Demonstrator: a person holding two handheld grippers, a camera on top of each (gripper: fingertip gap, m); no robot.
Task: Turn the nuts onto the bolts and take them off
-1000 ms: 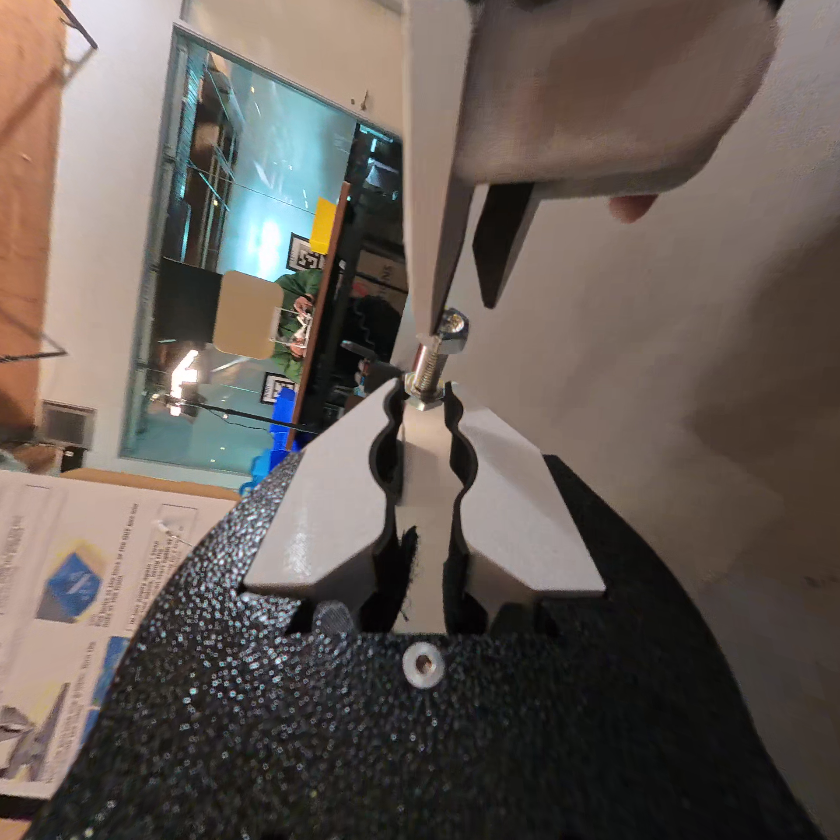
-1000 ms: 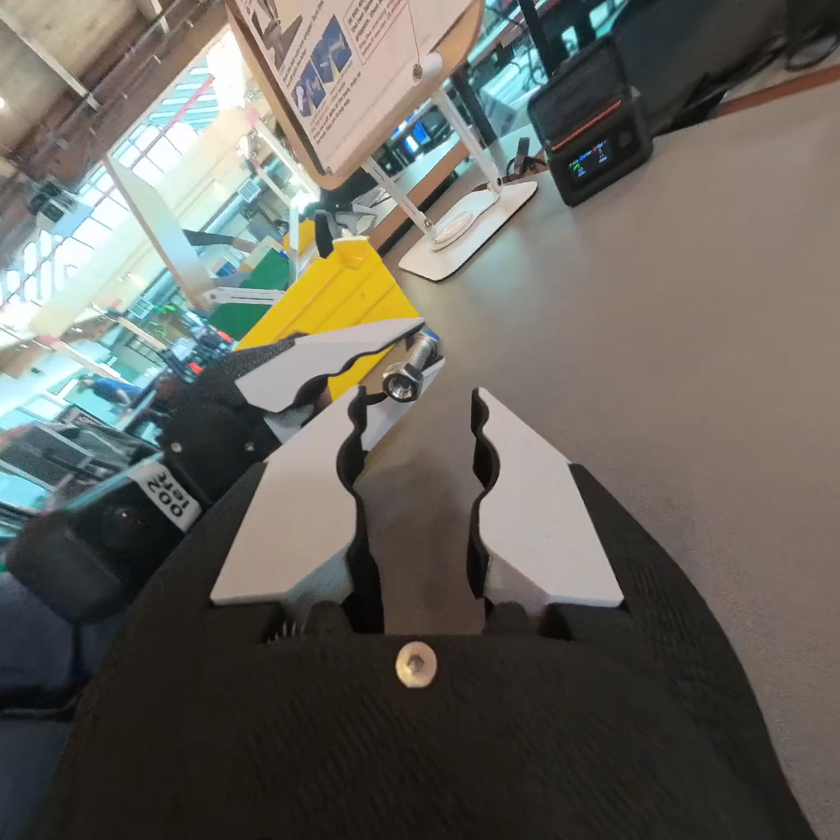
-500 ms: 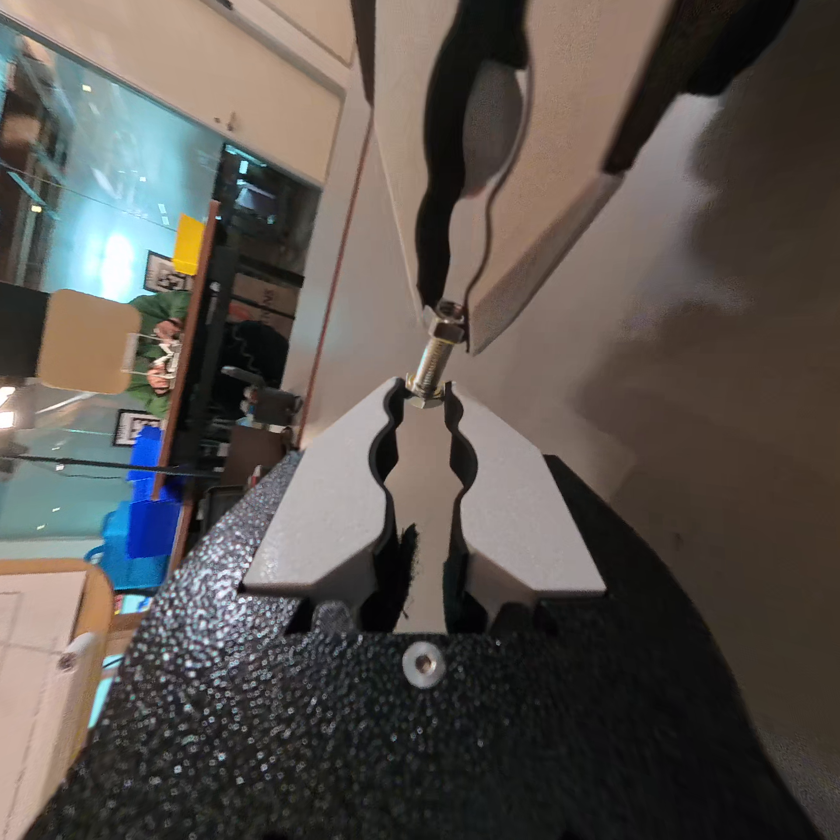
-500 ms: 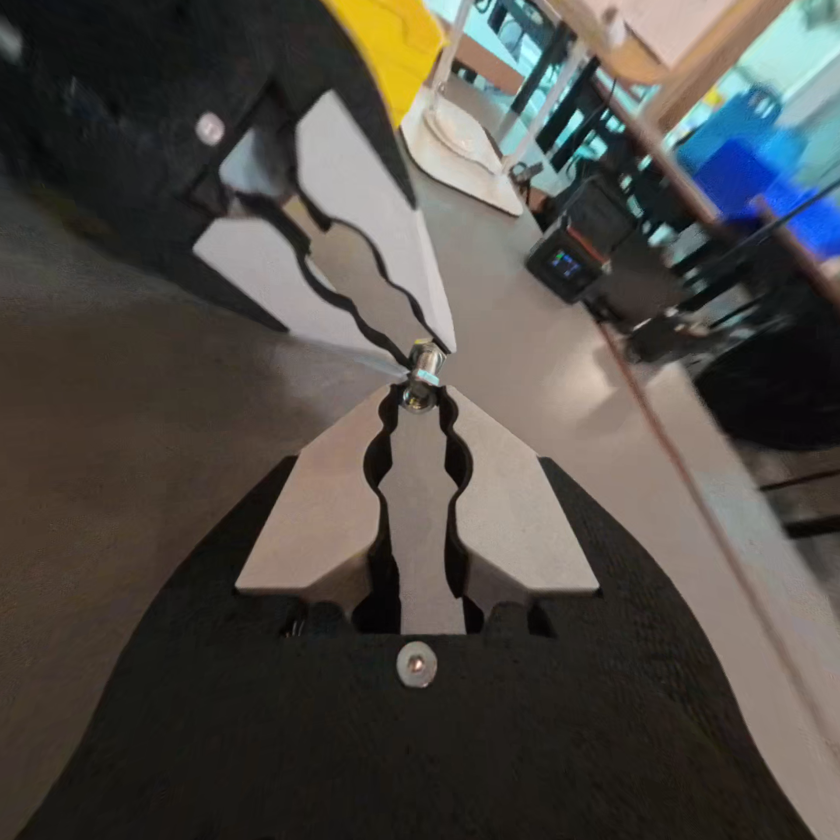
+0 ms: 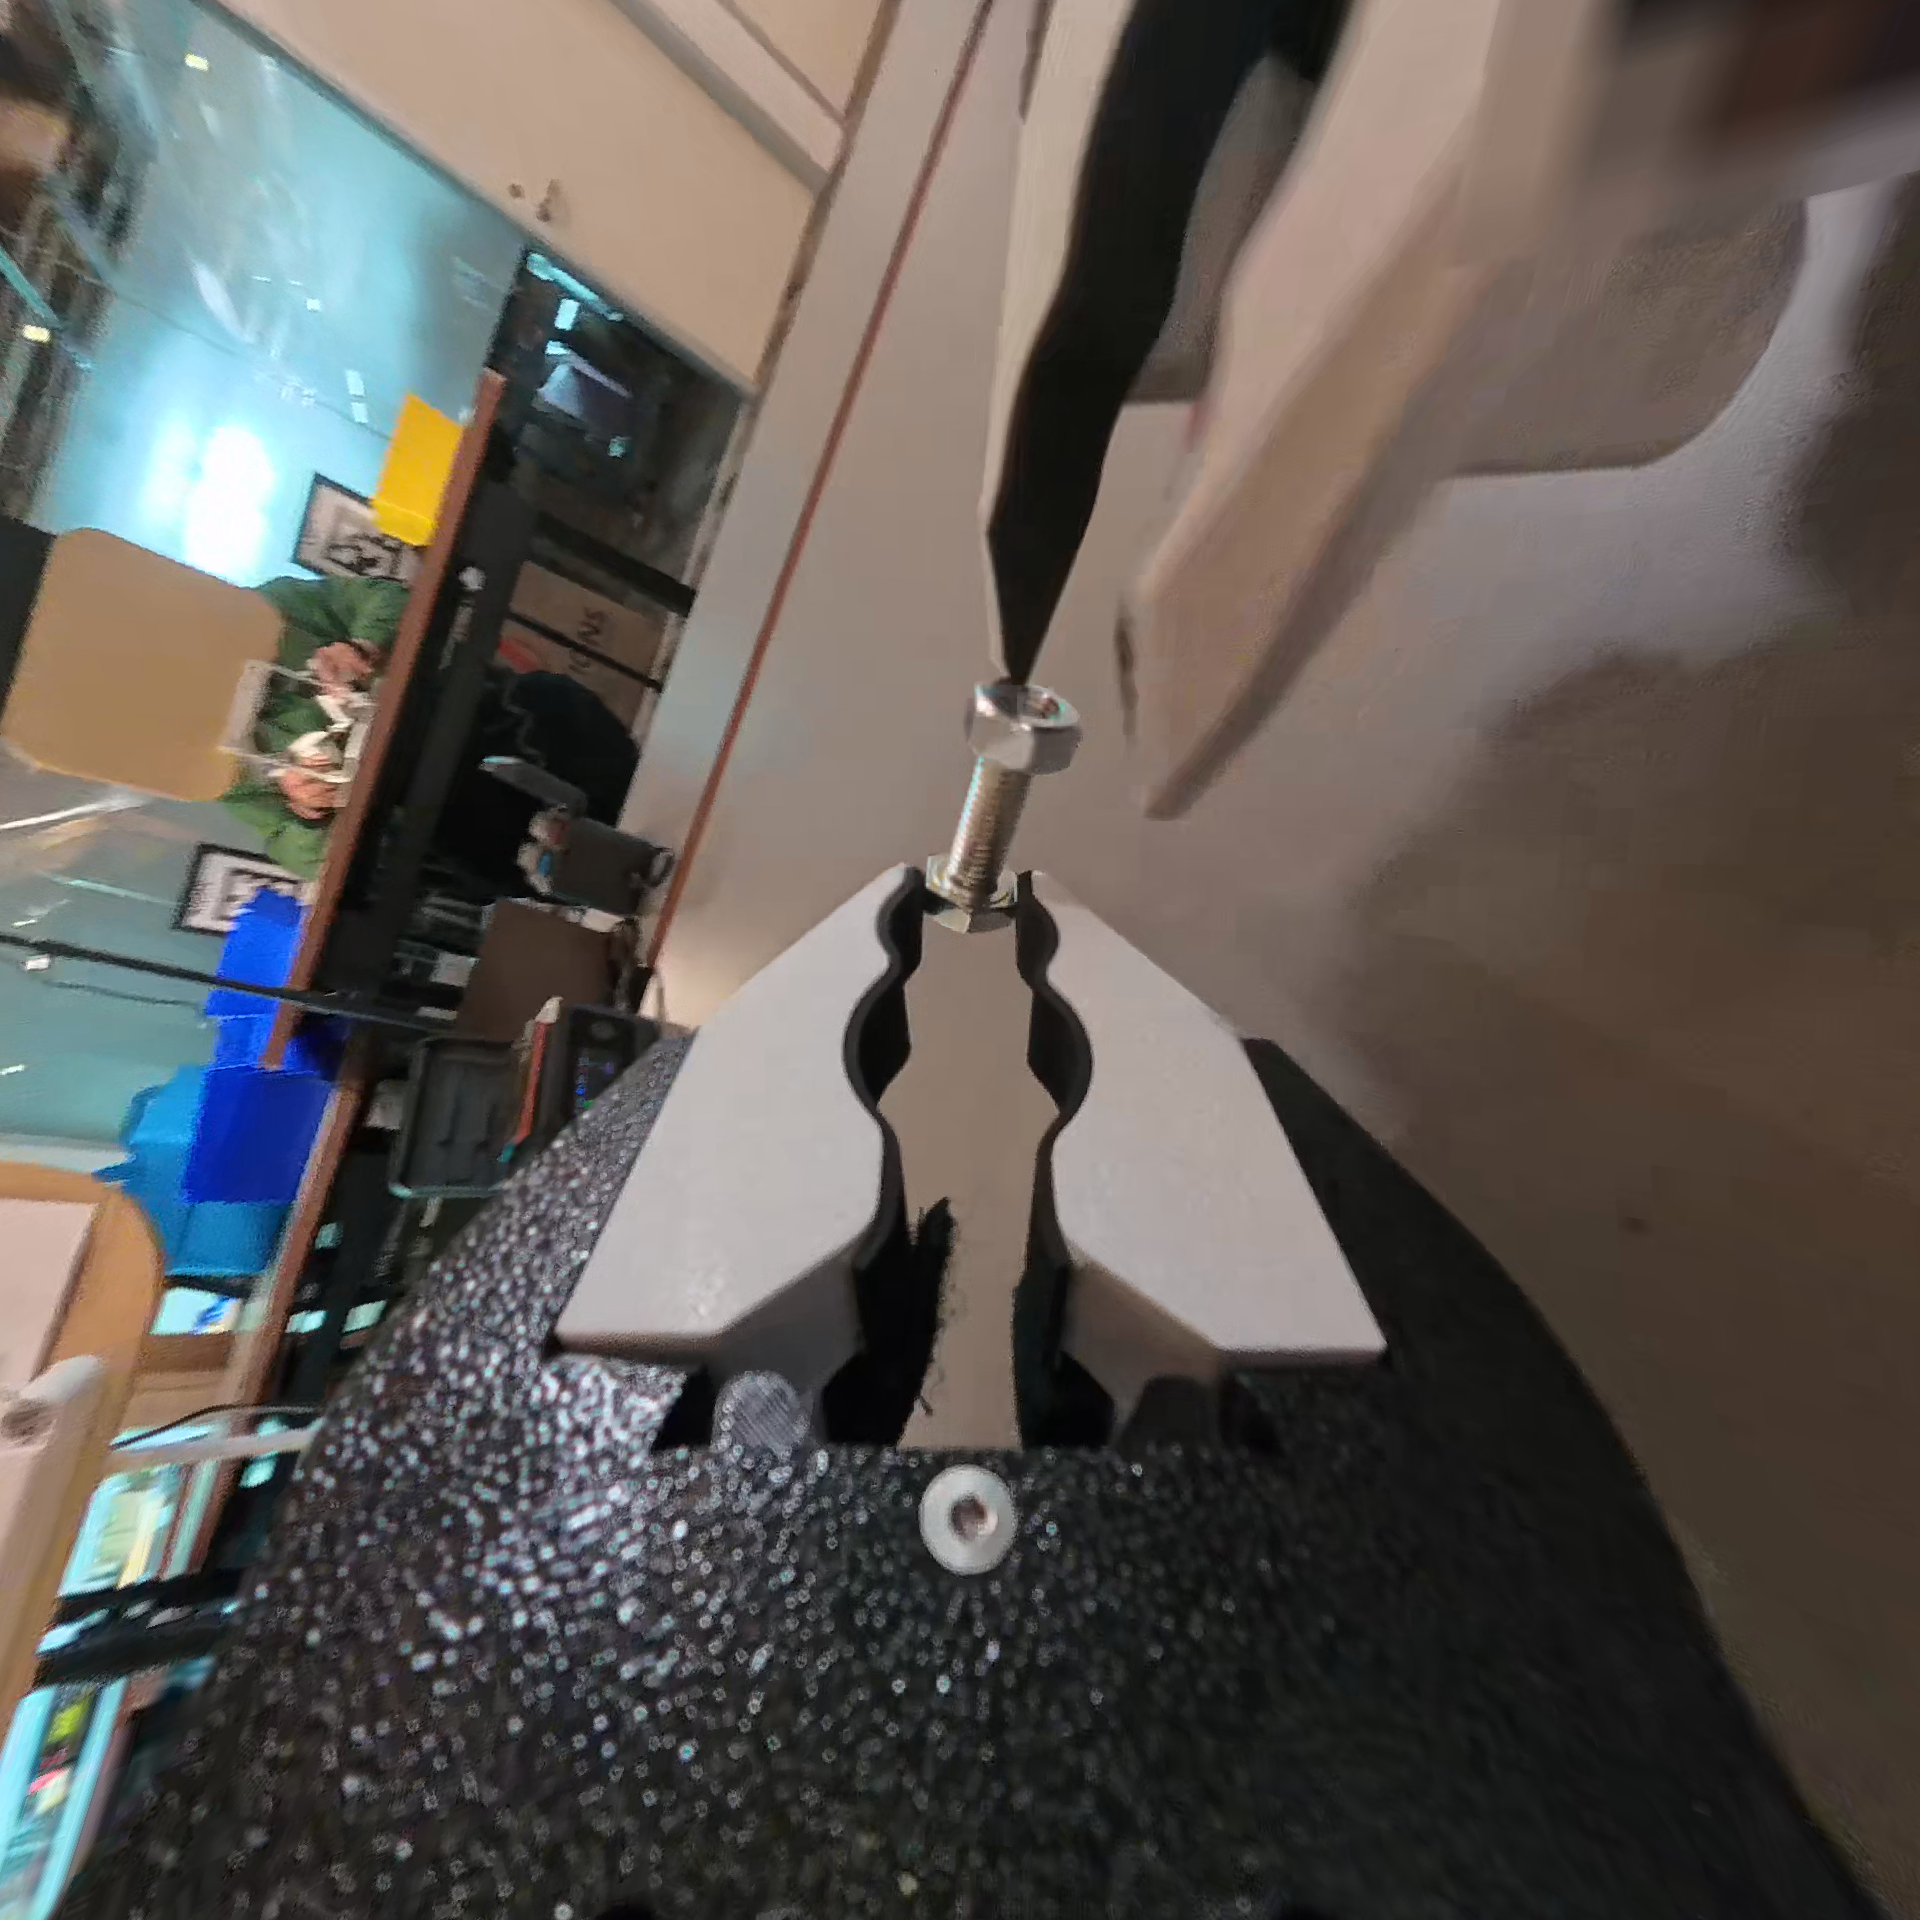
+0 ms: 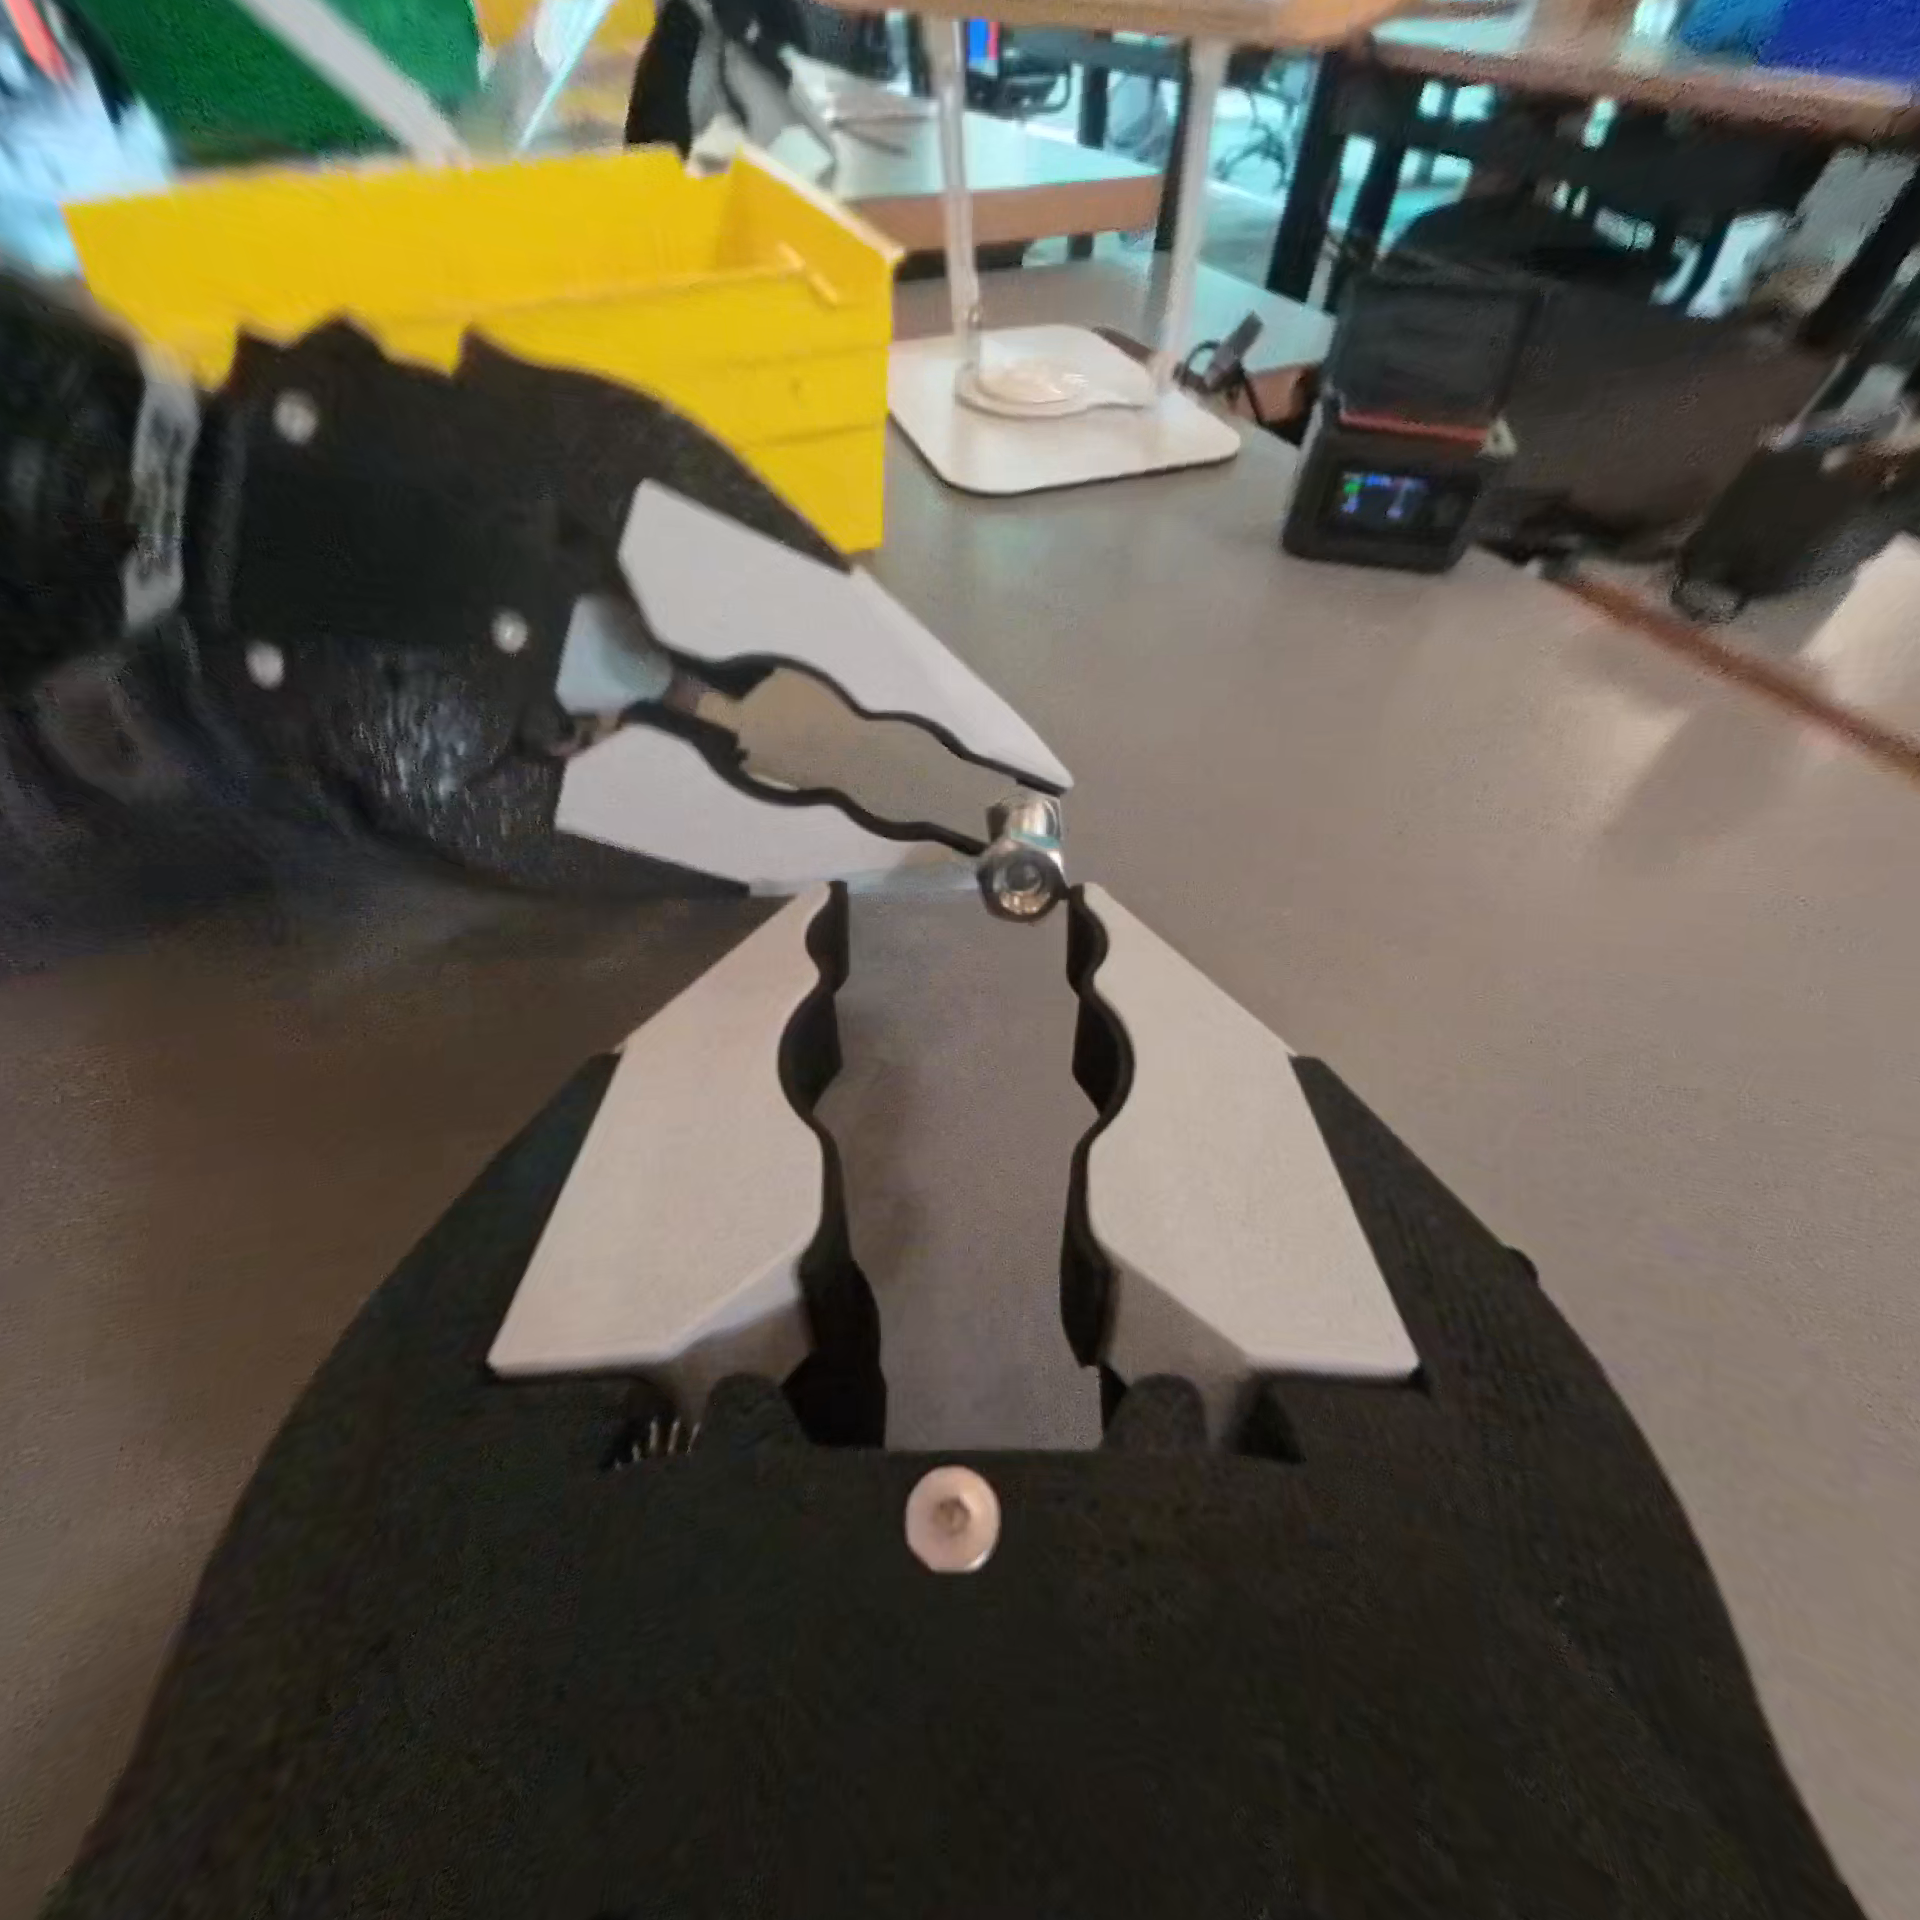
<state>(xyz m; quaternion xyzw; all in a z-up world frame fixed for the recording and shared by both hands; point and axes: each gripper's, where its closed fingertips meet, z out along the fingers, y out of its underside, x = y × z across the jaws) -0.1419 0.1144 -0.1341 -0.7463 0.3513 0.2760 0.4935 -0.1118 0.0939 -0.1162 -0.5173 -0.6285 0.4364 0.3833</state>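
Note:
My left gripper (image 5: 971, 894) is shut on the head of a steel bolt (image 5: 982, 821), which points away from it. A hex nut (image 5: 1023, 722) sits on the bolt's far end. In the right wrist view the right gripper (image 6: 956, 899) is open, with the nut (image 6: 1023, 883) between its tips, close to the right fingertip (image 6: 1101, 935). The left gripper (image 6: 1023, 816) comes in from the left there, holding the bolt (image 6: 1029, 826). In the left wrist view the right gripper (image 5: 1096, 732) is blurred, its fingers spread around the nut.
Both grippers are held above a grey table (image 6: 1455, 831). A yellow bin (image 6: 623, 281) stands behind the left gripper. A white stand base (image 6: 1060, 426) and a black device with a small screen (image 6: 1392, 468) are farther back.
The right gripper closed on the nut half a second ago and has now opened and turned upright. The left gripper has kept hold of the bolt. The nut stays on the bolt's end.

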